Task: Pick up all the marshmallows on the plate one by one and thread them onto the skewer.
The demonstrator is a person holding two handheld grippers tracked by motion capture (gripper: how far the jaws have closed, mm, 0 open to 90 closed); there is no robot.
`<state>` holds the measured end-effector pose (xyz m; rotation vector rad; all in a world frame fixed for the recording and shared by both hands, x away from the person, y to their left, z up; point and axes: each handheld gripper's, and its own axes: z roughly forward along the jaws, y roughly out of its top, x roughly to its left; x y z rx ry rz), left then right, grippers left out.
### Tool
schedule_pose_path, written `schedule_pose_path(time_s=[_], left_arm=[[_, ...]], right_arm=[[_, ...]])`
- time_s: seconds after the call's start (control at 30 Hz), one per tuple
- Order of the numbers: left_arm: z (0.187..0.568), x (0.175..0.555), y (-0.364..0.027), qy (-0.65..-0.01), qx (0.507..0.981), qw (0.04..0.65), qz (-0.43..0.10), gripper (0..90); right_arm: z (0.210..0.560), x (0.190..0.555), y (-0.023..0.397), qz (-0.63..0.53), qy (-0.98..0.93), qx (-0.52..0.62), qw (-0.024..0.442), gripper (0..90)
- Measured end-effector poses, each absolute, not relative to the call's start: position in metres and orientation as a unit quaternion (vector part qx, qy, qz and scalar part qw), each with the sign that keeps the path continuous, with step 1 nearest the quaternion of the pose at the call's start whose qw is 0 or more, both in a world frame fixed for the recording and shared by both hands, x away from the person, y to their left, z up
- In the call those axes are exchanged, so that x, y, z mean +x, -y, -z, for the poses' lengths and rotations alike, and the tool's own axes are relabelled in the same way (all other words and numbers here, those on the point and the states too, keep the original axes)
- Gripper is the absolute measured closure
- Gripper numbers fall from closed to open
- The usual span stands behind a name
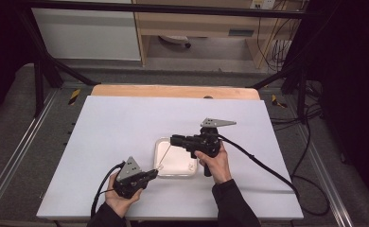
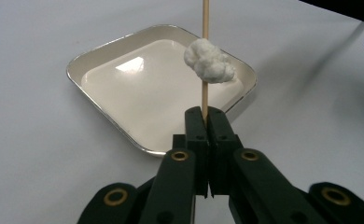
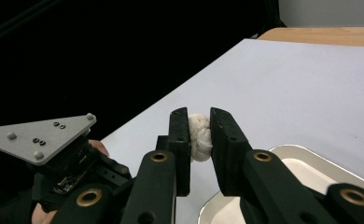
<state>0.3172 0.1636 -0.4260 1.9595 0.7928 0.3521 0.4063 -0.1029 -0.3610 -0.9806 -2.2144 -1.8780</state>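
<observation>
A thin wooden skewer stands upright between the jaws of my left gripper, which is shut on its lower end. A white fluffy lump is threaded on the skewer above the jaws. From above, the left gripper sits at the front left corner of a white metal-rimmed tray, and the skewer slants up over it. My right gripper hovers over the tray's back edge near the skewer's top. Its jaws are shut on a second white lump.
The tray is shallow, with nothing lying in it, and sits on a white table cover. A wooden table edge runs along the back. Cables trail from both grippers toward the front and right. The left gripper's grey plate lies low left in the right gripper view.
</observation>
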Motion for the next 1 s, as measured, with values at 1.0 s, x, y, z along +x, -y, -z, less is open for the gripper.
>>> schedule_pose_path(time_s=[1.0], left_arm=[[0.4263,0.3135,-0.1603,-0.319,0.805,0.477,-0.15,89.2]], right_arm=[[0.3678,0.3978,0.0981,0.615,0.725,-0.304,0.057,82.1]])
